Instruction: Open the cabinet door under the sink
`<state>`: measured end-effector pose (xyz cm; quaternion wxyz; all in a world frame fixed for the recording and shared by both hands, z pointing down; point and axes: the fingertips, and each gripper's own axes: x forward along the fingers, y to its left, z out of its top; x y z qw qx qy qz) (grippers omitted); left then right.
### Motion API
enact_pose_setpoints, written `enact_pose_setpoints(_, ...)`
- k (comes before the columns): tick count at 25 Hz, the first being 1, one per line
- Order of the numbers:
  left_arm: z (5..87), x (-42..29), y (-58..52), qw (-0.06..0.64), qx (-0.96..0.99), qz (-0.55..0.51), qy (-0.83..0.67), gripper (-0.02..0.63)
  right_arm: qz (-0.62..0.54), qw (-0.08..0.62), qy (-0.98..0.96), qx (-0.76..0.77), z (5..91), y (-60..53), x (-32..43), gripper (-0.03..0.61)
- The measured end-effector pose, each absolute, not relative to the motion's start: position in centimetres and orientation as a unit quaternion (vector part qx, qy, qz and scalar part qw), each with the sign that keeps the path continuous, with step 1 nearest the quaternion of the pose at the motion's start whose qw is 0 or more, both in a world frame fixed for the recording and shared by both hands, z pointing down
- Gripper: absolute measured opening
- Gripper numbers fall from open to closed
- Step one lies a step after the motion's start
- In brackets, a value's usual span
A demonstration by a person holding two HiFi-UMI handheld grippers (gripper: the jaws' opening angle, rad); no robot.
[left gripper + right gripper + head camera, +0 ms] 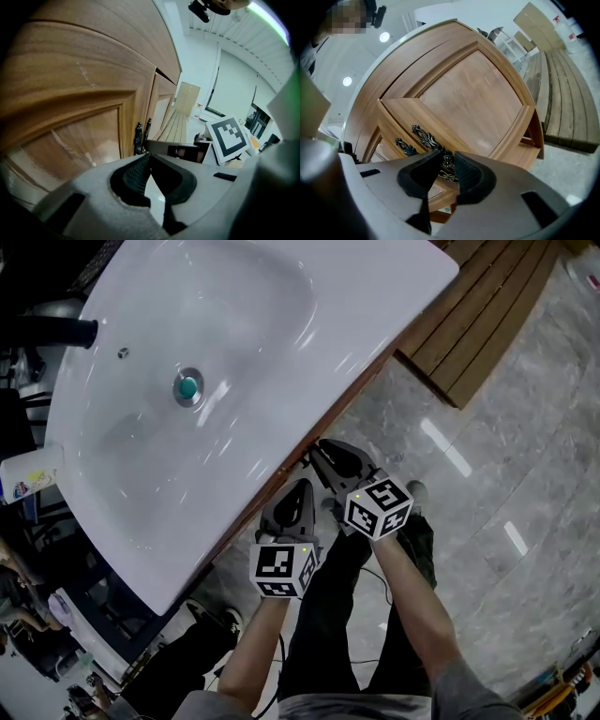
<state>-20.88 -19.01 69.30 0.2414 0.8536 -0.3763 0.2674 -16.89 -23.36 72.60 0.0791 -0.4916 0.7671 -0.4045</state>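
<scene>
The cabinet door (473, 103) stands under the white sink (234, 352), and only the gripper views show it, since the basin hides it from the head view. In the right gripper view the right tool (446, 159) has its jaws closed narrow on the door's ornate dark handle (423, 137), beside the neighbouring door's handle (405, 147). The left gripper view shows the left tool (150, 157) with jaw tips together on nothing, near the doors. The head view has both tools side by side at the basin's edge, above the grey floor (525, 456)
</scene>
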Motion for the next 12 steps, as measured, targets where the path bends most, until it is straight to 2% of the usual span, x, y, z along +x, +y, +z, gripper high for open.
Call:
enact_pose_setpoints(4,69.50,-21.12,-19.00,0.246,0.852,0.268,-0.376,0.009,-0.410,0.098,0.775,-0.471,72.64,-23.32,-16.90,0.088)
enact_pose_setpoints(12,69.54,-21.18,-18.58,0.255,0.852,0.264,-0.374,0.009,-0.407,0.089,0.783,-0.462,72.63,-23.39,-16.95,0.084)
